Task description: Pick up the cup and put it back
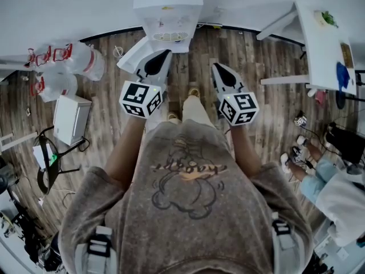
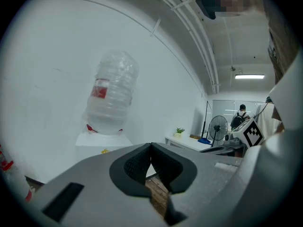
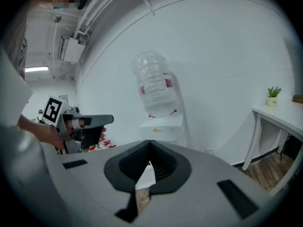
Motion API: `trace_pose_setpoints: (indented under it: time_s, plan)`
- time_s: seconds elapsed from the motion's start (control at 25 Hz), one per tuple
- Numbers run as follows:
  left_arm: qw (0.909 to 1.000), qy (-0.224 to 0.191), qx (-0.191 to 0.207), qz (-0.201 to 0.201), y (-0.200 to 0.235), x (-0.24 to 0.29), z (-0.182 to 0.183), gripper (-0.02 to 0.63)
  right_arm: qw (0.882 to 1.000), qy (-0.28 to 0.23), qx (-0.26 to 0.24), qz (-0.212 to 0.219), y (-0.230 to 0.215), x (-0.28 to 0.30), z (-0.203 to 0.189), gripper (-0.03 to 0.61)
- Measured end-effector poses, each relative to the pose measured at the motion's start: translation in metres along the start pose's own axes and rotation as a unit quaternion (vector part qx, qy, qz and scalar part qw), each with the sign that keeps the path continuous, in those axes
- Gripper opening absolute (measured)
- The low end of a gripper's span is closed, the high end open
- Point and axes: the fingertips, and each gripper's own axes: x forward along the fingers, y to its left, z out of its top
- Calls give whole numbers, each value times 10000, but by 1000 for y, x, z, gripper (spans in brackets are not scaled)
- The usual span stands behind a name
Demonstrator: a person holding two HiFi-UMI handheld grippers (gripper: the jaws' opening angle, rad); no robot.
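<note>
The person stands on a wood floor (image 1: pixel 108 124) facing a water dispenser (image 1: pixel 170 16) set against a white wall. Both grippers are held out at waist height, side by side and apart, pointing towards the dispenser.

The left gripper (image 1: pixel 162 53) has its fingers (image 2: pixel 137 167) closed tip to tip. Nothing is between them; only floor shows through the gap lower down. The right gripper (image 1: pixel 217 67) is the same, with its fingers (image 3: pixel 165 167) pressed together and holding nothing.

The cup is in neither gripper. A small pale round thing (image 1: pixel 118 51) on the floor just left of the dispenser may be the cup, but it is too small to be sure.

In both gripper views the dispenser's clear bottle (image 3: pixel 154 86) stands upended on the white body, with a red label on its side. Each gripper view also catches the other gripper at its edge, marker cube towards the camera.

A white table (image 1: pixel 328 44) stands to the right of the dispenser with a small potted plant (image 1: pixel 328 19) on it. A fan (image 2: pixel 218 126) stands farther back beyond that table. Spare bottles (image 1: pixel 74 61) with red fittings lie on the floor at the left, near a white box (image 1: pixel 71 119). Another person's legs (image 1: pixel 311 173) reach in from the right edge of the head view
</note>
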Motion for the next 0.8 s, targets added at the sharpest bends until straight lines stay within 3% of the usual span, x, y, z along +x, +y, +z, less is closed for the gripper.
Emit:
trace_pose_setpoints:
  time_s: [0.32,0.8]
  plan:
    - [9999,154,55,-42,13,18,-32,3,9998,-18,-130,124,-11,24,-19,2]
    - [9999,142,53,62,76,99,-160,3,9994,-124,-176,262,-97,116,-126,2]
